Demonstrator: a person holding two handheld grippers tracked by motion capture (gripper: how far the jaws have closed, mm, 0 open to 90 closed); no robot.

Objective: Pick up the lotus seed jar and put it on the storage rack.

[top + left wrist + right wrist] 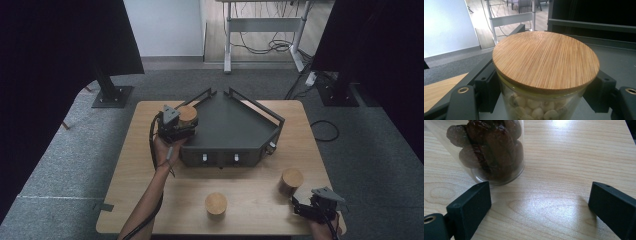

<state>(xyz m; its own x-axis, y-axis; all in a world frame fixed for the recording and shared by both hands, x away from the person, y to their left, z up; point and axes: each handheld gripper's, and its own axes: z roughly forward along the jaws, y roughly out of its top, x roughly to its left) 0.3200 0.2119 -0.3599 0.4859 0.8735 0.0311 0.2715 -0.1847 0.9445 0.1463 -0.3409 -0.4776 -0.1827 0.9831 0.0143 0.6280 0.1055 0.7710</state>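
A glass jar of pale nuts with a bamboo lid sits between the pads of my left gripper, which is shut on its glass body. In the high view that jar hangs at the left rim of the dark metal tray, with my left gripper around it. My right gripper stands open over bare wood, and a glass jar of dark dried fruit rests just beyond its left jaw. From above, the right gripper lies at the front right corner, close to that jar.
A third bamboo-lidded jar stands near the front middle of the wooden table. The tray has low rails and a front panel with two small handles. Black stands and cables are on the floor beyond the table.
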